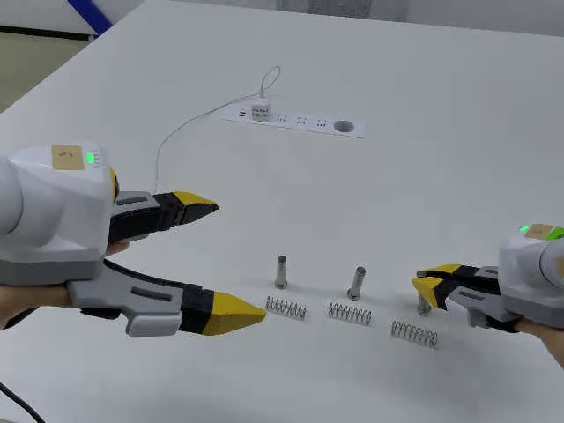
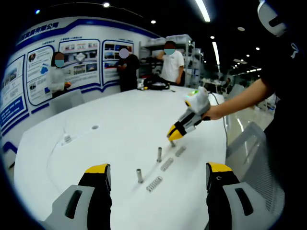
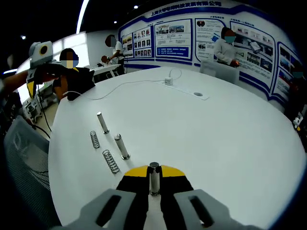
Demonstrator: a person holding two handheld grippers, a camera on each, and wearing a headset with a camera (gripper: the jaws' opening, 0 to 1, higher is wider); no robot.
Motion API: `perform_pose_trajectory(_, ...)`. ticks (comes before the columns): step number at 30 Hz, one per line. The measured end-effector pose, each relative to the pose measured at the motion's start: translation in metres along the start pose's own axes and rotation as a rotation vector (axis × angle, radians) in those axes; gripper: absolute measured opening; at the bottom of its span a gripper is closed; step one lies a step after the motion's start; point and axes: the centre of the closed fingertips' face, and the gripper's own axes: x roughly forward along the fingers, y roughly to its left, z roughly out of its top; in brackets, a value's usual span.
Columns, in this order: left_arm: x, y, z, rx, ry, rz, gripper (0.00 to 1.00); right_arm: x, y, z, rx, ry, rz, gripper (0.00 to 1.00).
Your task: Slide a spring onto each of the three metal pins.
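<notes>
Right tool (image 1: 417, 279) clamps the right pin (image 1: 424, 306); left tool (image 1: 238, 259) gapes wide, empty. Three springs (image 1: 350, 314) lie on the worktop (image 1: 441, 176) beside the pins (image 1: 356, 282). They are probably light, squashy and apt to roll, so pinch one gently mid-coil.

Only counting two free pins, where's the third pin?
Head view, right end of the row: the third pin stands upright, held in the tips of the right gripper, with a spring lying just in front.
</notes>
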Motion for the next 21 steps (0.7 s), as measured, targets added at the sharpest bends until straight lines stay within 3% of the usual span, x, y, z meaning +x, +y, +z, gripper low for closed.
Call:
perform_pose_trajectory(6,0.0,0.0,0.001,0.0,0.002,0.0,0.83,-0.004,-0.004,-0.002,0.025,-0.03,-0.009,0.08)
perform_pose_trajectory(21,0.001,-0.004,0.003,0.004,0.002,-0.006,0.83,-0.016,-0.006,-0.008,0.007,-0.08,-0.027,0.08)
